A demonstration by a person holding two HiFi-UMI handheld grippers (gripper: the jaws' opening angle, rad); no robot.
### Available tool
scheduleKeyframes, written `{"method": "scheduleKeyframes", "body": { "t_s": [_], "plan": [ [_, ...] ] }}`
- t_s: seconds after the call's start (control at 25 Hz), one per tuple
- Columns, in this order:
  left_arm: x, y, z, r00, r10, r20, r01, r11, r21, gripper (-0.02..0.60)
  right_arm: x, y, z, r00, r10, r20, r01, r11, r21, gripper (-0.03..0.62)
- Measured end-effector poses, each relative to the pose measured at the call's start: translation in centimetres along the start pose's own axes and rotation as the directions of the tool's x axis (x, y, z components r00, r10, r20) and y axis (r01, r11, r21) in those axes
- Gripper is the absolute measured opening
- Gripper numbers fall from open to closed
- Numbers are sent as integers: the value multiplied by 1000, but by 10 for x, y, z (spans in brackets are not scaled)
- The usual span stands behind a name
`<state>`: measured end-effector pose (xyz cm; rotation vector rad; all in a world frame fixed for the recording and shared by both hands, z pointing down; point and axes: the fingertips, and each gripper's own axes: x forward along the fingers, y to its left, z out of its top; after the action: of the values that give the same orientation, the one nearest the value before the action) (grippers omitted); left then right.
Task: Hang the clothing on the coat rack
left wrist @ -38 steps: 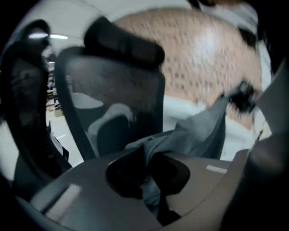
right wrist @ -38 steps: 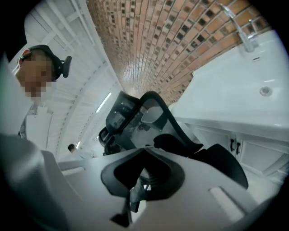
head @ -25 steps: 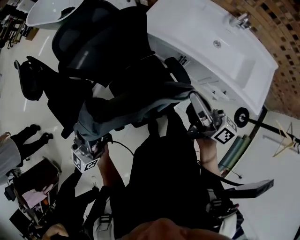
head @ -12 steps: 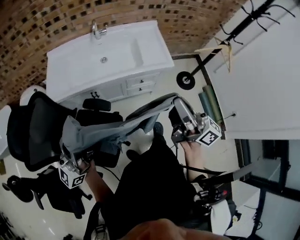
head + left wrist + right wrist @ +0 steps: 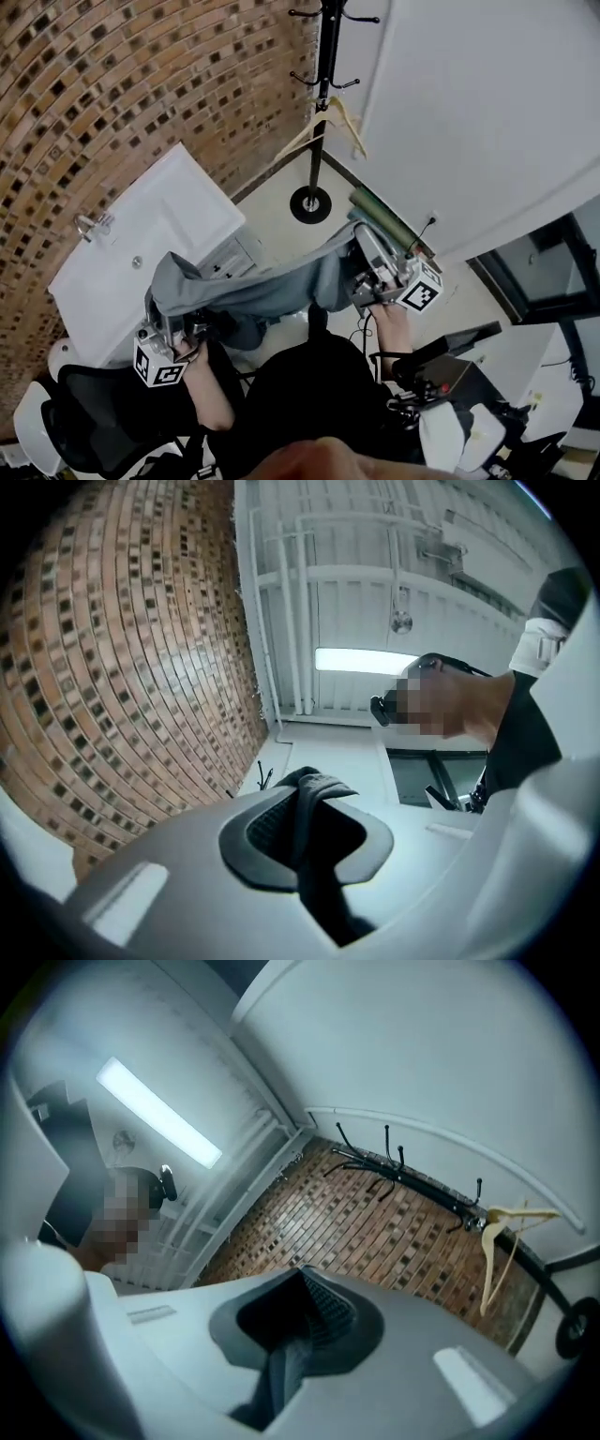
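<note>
The grey clothing (image 5: 272,292) sags like a sling in front of the person, stretched between the two grippers and clear of the floor. The left gripper (image 5: 167,314) has its jaws clenched on one bunched end, and the right gripper (image 5: 366,248) has its jaws clenched on the other. Just beyond stands the black coat rack (image 5: 322,103), with a pale wooden hanger (image 5: 330,127) on a hook and the brick wall (image 5: 141,84) beside it, and the clothing hangs short of it.

head view: steeply down | 2 gripper views: upward | shared: brick wall (image 5: 141,84), coat rack (image 5: 324,103)
</note>
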<state>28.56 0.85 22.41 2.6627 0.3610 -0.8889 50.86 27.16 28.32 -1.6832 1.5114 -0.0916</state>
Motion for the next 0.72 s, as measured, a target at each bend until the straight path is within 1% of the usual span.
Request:
{"method": "scheduleKeyframes", "body": {
  "t_s": [0.12,0.2,0.28,0.36,0.44,0.52,0.6,0.72],
  "plan": [
    [77,14,-29,998,-63,25,63,998,-11,14,18,-37,70,1000,-1,26,3,996,-86,9],
    [123,24,-45,994,-94,51,96,995,-27,15,32,-49,117,999,13,36,-7,986,-166,9],
    [163,38,-56,992,-111,64,113,993,-38,14,50,-54,156,998,39,50,-26,970,-240,9],
    [197,53,-63,989,-127,69,130,991,-43,15,68,-57,187,995,63,74,-38,953,-302,9],
    [232,68,-68,982,-165,93,170,984,-49,14,84,-61,217,990,81,113,-35,931,-363,9],
    [270,84,-70,965,-224,137,233,971,-56,14,104,-59,246,983,111,150,-37,904,-426,9],
    [311,100,-71,942,-283,183,297,953,-58,14,124,-57,276,972,146,187,-37,873,-487,9],
    [373,121,-69,912,-347,218,365,930,-49,15,151,-62,324,954,180,241,-17,832,-554,9]
  ]
}}
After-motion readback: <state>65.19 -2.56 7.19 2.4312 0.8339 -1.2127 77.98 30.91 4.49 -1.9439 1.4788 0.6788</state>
